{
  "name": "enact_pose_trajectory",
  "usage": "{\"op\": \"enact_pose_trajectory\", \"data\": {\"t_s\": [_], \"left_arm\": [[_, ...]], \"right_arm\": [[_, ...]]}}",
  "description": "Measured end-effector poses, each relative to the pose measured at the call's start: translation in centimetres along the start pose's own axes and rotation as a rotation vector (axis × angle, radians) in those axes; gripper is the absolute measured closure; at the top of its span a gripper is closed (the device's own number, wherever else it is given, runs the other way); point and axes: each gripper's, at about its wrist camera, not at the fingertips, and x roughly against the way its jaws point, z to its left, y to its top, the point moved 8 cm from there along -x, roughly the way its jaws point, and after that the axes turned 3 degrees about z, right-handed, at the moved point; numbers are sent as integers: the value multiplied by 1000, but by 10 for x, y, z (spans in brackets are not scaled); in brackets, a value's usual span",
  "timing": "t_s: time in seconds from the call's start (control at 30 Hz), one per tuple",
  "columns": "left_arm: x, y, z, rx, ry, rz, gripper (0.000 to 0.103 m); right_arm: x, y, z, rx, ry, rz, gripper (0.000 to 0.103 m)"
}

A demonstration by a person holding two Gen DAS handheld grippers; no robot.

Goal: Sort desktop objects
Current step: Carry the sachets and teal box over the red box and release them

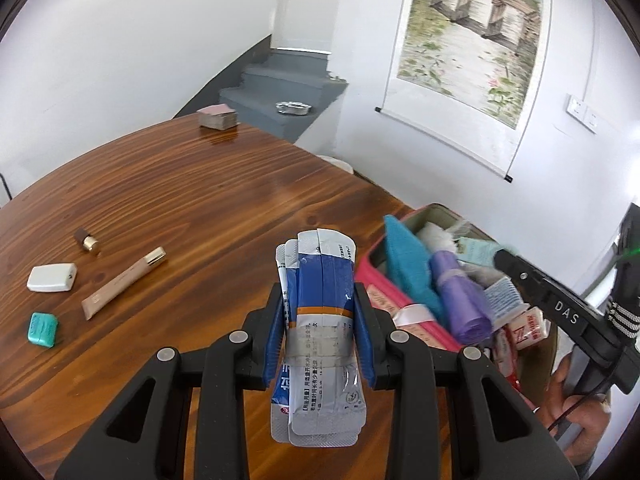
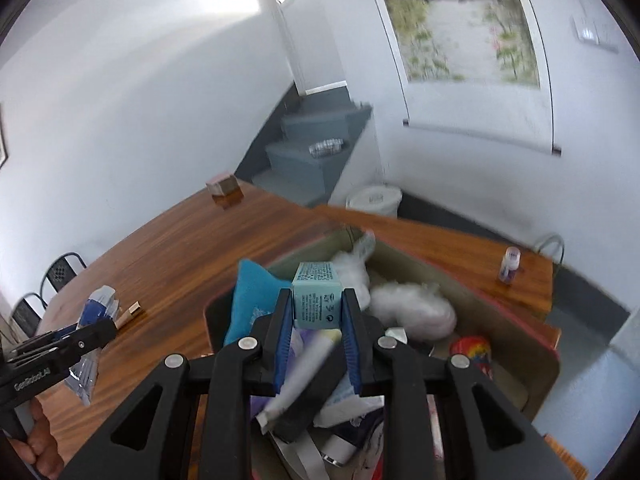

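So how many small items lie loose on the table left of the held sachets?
4: bottle, white case, tube and green box, clustered at the table's left.

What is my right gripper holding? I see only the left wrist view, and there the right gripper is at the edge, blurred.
Observer: The right gripper is shut on a small light blue box with fine print.
Operator: Is it over the table or over the bin?
Observer: Over the open bin, above a white tube lying in the clutter.
Operator: Is anything on the table beyond the bin?
Observer: Yes, a small bottle with a white cap stands on the wooden table near its far edge.
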Motion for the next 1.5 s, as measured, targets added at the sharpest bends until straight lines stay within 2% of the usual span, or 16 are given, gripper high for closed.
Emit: {"op": "enact_pose_trajectory", "data": {"t_s": [0.23, 0.83, 1.0, 1.1, 1.4, 1.43, 1.5], "left_arm": [[-4, 3, -22, -18, -35, 7, 69], [-22, -15, -137, -153, -254, 85, 69], [-27, -13, -157, -158, -299, 75, 68], [-31, -12, -161, -150, -302, 61, 68], [-39, -20, -151, -115, -315, 99, 65], [-37, -19, -150, -115, -321, 98, 64], [-36, -19, -151, -127, -321, 99, 55]], "right_arm": [[13, -1, -8, 2, 23, -33, 74], [48, -6, -67, -124, -30, -109, 74], [50, -5, -75, -141, -35, -115, 74], [52, -5, -77, -144, -34, -115, 74], [52, -4, -76, -143, -28, -116, 74], [51, -4, -75, -141, -26, -114, 74], [51, -5, -71, -136, -21, -111, 74]]}}
